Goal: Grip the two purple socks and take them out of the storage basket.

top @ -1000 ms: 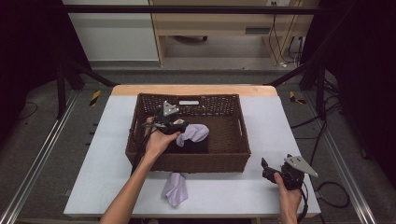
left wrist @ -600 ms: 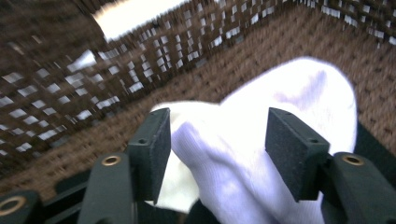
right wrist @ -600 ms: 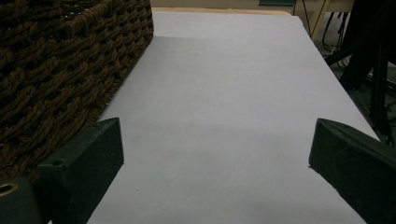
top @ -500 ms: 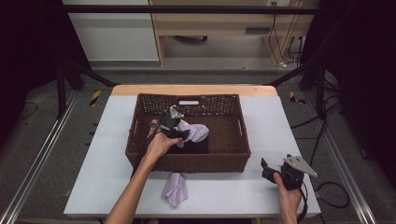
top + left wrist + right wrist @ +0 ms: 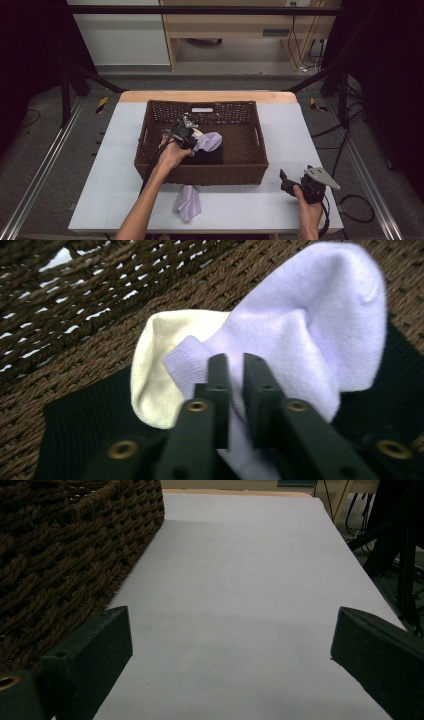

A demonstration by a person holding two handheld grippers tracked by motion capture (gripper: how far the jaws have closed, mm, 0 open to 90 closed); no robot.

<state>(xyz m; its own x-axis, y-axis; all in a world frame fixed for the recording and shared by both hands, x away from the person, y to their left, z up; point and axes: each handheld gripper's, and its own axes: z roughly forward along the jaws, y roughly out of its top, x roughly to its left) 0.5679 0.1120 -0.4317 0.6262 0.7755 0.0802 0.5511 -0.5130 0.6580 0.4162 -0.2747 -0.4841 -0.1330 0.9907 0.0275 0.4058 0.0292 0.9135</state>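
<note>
Inside the brown wicker basket (image 5: 250,172) a lavender sock (image 5: 209,142) lies on black cloth (image 5: 207,157). My left gripper (image 5: 194,142) reaches into the basket from the left. In the left gripper view its jaws (image 5: 236,360) have just been closing and stand almost together, pinching the lavender sock (image 5: 310,320) near its cuff. A cream sock (image 5: 160,365) lies beside it on the black cloth (image 5: 85,440). A second lavender sock (image 5: 188,201) lies on the table in front of the basket. My right gripper (image 5: 286,181) rests open at the near right, nothing between its jaws (image 5: 232,625).
The basket stands mid-table on the pale table top (image 5: 120,165), and its wall (image 5: 65,545) is just left of my right gripper. Bare table (image 5: 240,580) stretches ahead of that gripper. A wooden shelf unit (image 5: 250,30) stands beyond the far edge.
My left hand has shifted slightly nearer and right inside the basket, onto the lavender sock. The right hand and the sock on the table have stayed put.
</note>
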